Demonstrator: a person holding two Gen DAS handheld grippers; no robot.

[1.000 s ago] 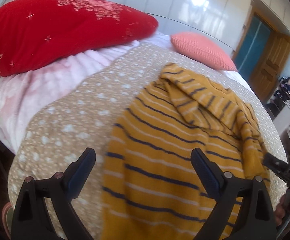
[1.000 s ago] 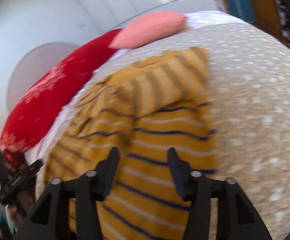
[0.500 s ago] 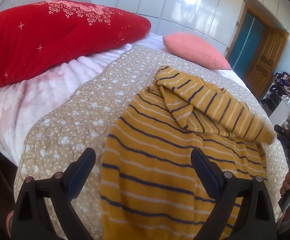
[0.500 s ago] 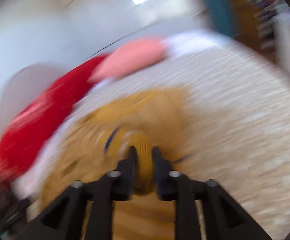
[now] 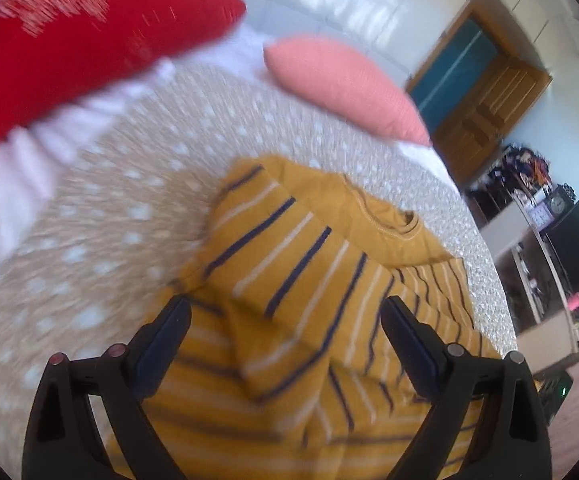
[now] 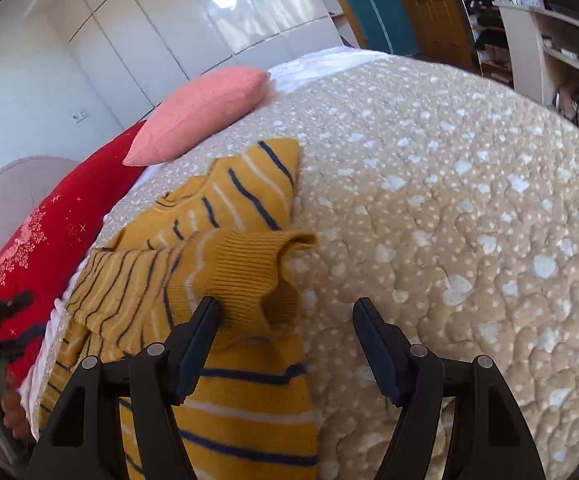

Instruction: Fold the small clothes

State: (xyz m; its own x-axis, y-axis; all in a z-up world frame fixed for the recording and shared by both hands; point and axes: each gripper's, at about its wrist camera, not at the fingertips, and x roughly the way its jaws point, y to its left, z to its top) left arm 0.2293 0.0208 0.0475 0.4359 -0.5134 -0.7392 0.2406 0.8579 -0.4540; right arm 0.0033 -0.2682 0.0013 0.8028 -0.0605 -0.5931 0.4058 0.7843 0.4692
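Left gripper (image 5: 285,320) is spread wide over the striped sweater (image 5: 309,280) on the bed (image 6: 449,200), right gripper (image 6: 285,320) has just been opened with the cuff (image 6: 249,276) slumped between its fingers, so that sleeve could easily get unfolded.

A bed (image 6: 469,208) under a beige spotted quilt fills the room. Behind it stand glossy white wardrobe doors (image 6: 217,20), catching light. Right of the wardrobe is a wooden door (image 5: 485,104); near that, cluttered shelves (image 5: 529,240).
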